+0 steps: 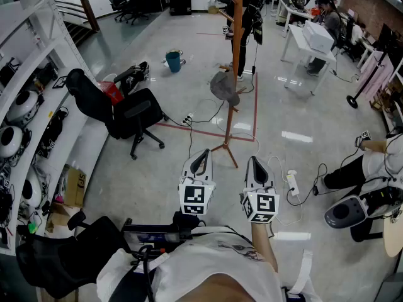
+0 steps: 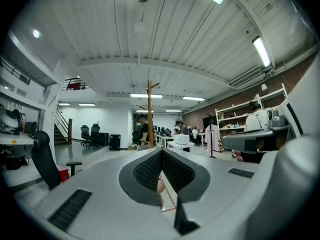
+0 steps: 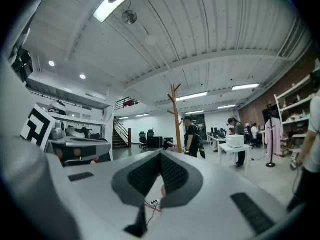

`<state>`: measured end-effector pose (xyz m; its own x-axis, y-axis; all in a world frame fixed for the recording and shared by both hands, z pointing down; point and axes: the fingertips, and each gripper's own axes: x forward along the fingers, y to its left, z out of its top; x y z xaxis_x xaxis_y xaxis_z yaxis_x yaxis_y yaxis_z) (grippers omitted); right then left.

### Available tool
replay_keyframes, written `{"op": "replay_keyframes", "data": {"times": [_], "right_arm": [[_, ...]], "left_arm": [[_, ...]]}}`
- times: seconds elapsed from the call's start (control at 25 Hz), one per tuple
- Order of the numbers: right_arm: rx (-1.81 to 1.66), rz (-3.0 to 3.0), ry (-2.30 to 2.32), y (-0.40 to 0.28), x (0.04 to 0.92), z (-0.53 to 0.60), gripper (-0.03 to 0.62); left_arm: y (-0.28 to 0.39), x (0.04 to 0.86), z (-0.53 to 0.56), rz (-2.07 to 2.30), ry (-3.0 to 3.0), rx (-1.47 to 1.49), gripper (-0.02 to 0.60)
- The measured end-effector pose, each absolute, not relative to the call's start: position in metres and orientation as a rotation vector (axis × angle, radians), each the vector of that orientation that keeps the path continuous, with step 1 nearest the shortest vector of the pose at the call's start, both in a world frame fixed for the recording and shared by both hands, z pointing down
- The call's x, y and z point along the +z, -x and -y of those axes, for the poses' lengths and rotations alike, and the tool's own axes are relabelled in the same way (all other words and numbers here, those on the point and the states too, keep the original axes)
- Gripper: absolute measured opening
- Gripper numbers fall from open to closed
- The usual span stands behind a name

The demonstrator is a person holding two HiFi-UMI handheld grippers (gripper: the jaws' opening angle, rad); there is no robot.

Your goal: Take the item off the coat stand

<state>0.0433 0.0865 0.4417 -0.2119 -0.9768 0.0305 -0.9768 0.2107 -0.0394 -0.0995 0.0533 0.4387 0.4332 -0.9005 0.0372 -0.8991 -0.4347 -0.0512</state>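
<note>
A wooden coat stand (image 1: pixel 235 55) rises in the middle of the floor, its legs spread at the base. A grey hat-like item (image 1: pixel 224 87) hangs on a low peg of it. My left gripper (image 1: pixel 201 154) and right gripper (image 1: pixel 254 162) are held side by side near my body, well short of the stand, both pointing toward it. Both are shut with nothing between the jaws. In the left gripper view the stand (image 2: pixel 149 111) shows far off above the closed pads (image 2: pixel 150 170). The right gripper view also shows the stand (image 3: pixel 175 118) in the distance.
A black office chair (image 1: pixel 135 116) and a red bin (image 1: pixel 112 92) stand left of the stand, with a teal bucket (image 1: pixel 173 61) behind. Cables and a power strip (image 1: pixel 291 182) lie on the floor. A person in black (image 1: pixel 246 17) stands beyond the stand. Shelves (image 1: pixel 28 102) line the left.
</note>
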Motion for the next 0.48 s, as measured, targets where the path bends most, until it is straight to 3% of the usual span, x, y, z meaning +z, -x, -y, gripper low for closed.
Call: {"op": "replay_keyframes", "data": {"times": [0.48], "right_arm": [[-0.087, -2.445, 1.97, -0.057, 0.444, -0.085, 0.005]], "left_arm": [[0.088, 0.439, -0.051, -1.676, 2.636, -0.097, 0.002]]}}
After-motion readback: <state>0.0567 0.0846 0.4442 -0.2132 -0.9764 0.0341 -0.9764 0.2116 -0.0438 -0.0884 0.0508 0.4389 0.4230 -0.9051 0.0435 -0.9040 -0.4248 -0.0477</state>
